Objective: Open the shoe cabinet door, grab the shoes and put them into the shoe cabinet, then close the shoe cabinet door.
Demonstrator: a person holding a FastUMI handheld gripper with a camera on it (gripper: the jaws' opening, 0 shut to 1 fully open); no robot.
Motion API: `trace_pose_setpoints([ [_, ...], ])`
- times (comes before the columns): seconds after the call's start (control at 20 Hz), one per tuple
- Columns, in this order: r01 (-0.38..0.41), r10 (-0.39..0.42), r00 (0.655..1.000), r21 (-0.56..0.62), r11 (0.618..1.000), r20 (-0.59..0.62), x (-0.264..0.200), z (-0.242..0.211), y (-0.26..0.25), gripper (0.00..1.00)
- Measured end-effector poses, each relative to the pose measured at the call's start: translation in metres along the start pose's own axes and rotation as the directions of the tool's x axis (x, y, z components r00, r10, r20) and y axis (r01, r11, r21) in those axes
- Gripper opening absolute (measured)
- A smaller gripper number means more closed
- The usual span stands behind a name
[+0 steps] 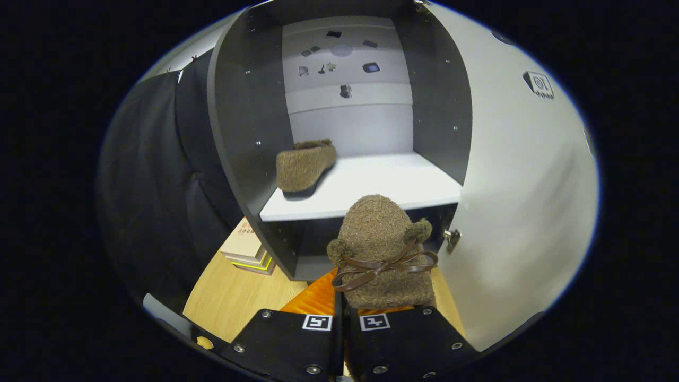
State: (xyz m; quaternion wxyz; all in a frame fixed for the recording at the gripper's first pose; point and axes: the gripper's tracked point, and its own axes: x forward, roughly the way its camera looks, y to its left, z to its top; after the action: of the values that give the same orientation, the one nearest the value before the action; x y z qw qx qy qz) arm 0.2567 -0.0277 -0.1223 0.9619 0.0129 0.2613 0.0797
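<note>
My gripper (342,310) is shut on a brown fuzzy slipper (379,249) with a brown ribbon bow and two pompoms; its toe points toward the cabinet and it hangs just in front of the white shelf (371,185). A matching slipper (305,165) lies on the left part of that shelf, toe toward me. The shoe cabinet (244,132) has dark side walls and a pale back. Its door (525,201) stands swung open on the right, with a metal hinge (452,237) near the held slipper.
A stack of books (246,246) lies on the wooden table (233,297) to the left of the cabinet base. An orange ribbed surface (313,300) lies under the held slipper. Black cloth hangs on the left.
</note>
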Motion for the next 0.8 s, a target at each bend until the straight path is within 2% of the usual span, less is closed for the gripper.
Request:
trace_pose_setpoints([
  [0.4, 0.004, -0.002, 0.996, -0.031, 0.999, 0.084, 0.056, 0.119, -0.014, 0.05],
  [0.65, 0.005, -0.002, 0.998, -0.047, 0.999, 0.061, 0.123, 0.161, -0.023, 0.05],
  [0.8, 0.012, -0.011, 0.999, -0.018, 1.0, 0.033, 0.162, 0.171, -0.032, 0.05],
])
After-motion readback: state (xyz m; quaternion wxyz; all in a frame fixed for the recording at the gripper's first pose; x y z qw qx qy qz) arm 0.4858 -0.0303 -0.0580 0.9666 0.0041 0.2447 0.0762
